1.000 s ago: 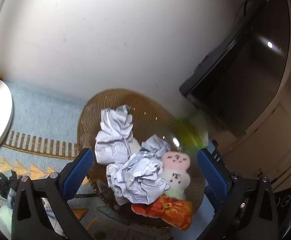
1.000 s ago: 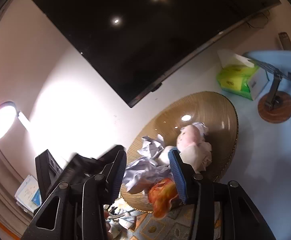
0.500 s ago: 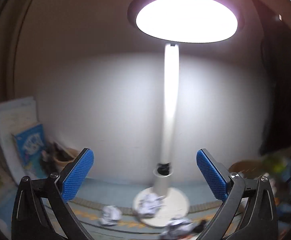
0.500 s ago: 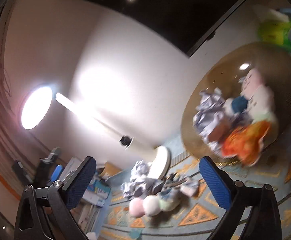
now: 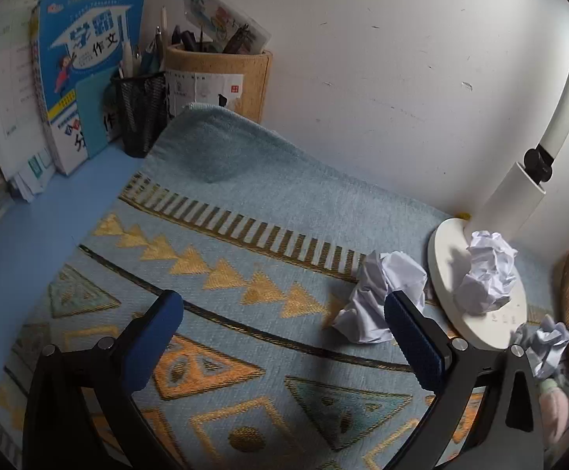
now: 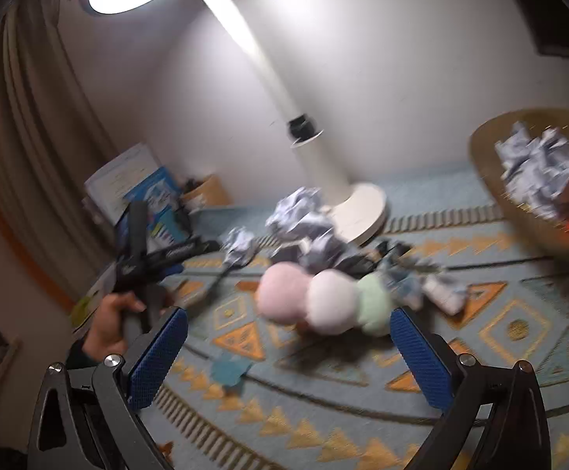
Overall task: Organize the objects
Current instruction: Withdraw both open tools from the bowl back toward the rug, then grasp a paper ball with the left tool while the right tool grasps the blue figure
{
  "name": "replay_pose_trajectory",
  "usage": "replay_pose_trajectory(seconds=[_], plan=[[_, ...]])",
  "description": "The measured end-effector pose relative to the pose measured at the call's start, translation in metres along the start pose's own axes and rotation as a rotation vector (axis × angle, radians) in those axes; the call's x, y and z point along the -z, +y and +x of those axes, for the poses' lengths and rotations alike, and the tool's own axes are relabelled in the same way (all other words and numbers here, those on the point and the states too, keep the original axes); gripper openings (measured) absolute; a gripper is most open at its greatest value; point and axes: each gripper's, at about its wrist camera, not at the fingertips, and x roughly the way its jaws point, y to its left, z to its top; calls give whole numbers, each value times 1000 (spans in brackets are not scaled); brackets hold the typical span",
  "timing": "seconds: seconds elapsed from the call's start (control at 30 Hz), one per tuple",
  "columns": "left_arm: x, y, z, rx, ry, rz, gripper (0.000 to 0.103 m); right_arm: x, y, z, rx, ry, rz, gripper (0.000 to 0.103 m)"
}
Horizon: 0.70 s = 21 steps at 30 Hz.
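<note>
Two blue-padded grippers hang over a patterned mat, each with its fingers spread wide and nothing between them. The left gripper point(image 5: 284, 333) is above a blue-grey mat point(image 5: 225, 243) woven with gold triangles and stripes; just past its right pad lies a crumpled paper ball point(image 5: 378, 301), touching the mat beside the round white base of a desk lamp point(image 5: 447, 274). A second paper ball point(image 5: 486, 274) sits on that base, and a third point(image 5: 544, 342) lies at the base's near edge.

The right gripper point(image 6: 288, 348) faces a soft toy of three pastel balls, pink, white and green point(image 6: 323, 301), lying on the mat between its pads but further off. Behind the toy is a heap of crumpled paper point(image 6: 300, 215) near the lamp's base. A woven basket point(image 6: 492, 180) at right holds more paper and something orange. At left a hand point(image 6: 110, 321) grips the other tool.

Against the white wall point(image 5: 402, 58) stand a blue workbook point(image 5: 85, 66), a mesh pen cup point(image 5: 139, 113) and a tan holder point(image 5: 222, 78). A pleated curtain point(image 6: 22, 149) hangs at left in the right wrist view.

That view is blurred by motion, so the small dark items beside the toy cannot be made out. The basket is cut by the edge in both views.
</note>
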Motion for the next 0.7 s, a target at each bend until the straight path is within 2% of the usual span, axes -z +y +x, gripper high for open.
replay_pose_trajectory(seconds=[0.07, 0.1, 0.2, 0.27, 0.37, 0.47, 0.57, 0.63, 0.7], plan=[[1, -5, 5, 11, -7, -1, 103, 9, 24, 13, -64, 73, -68, 103], [1, -11, 8, 6, -11, 19, 103, 14, 38, 20, -47, 90, -126, 103], [4, -30, 10, 20, -37, 83, 103, 32, 76, 48, 115, 121, -287, 103], [8, -46, 8, 13, -56, 148, 103, 41, 91, 69, 178, 166, -336, 103], [12, -61, 17, -38, -21, 236, 103, 50, 97, 98, 232, 254, -318, 103], [16, -61, 16, -33, -20, 223, 103, 58, 96, 116, 289, 356, -323, 103], [18, -62, 28, 29, 57, 222, 103, 61, 94, 121, 337, 366, -348, 103], [21, -67, 40, 109, 136, 230, 103, 61, 92, 122, 333, 368, -351, 103], [24, -77, 42, 93, 139, 281, 103, 59, 89, 122, 326, 354, -353, 93]])
